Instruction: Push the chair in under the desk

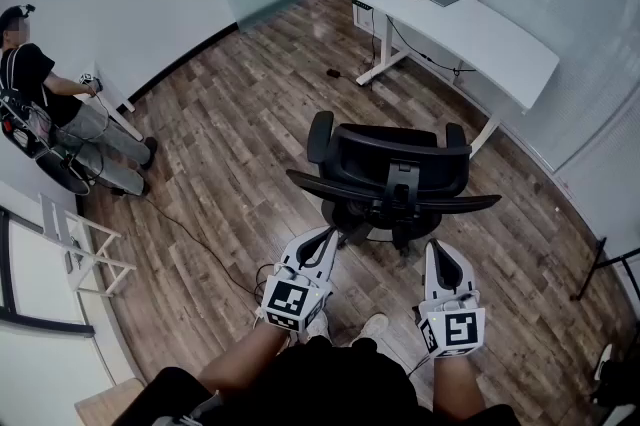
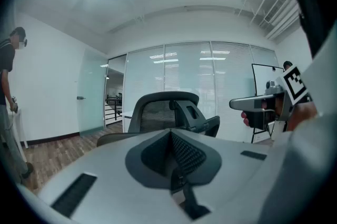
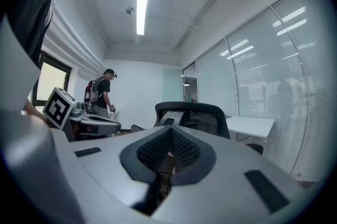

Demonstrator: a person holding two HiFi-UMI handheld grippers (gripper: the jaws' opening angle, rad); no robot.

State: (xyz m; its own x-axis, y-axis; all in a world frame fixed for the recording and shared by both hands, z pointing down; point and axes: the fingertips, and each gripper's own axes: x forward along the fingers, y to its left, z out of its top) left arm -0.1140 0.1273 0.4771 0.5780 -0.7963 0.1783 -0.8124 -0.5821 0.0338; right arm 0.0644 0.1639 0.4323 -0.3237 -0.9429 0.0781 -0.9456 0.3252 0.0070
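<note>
Both jaw pairs are fully closed with nothing between them. The left gripper (image 1: pixel 324 239) and the right gripper (image 1: pixel 441 252) are held just behind the chair (image 1: pixel 400 169), and no contact with it is evident. The chair stands near the middle of the wooden floor (image 1: pixel 230 124), backrest toward the operator, well apart from the desk (image 1: pixel 470 24) at the floor's far right edge. Judged step: approach, before first contact. Next move: set both closed tips against the backrest, then push forward, steering toward the desk opening.
</note>
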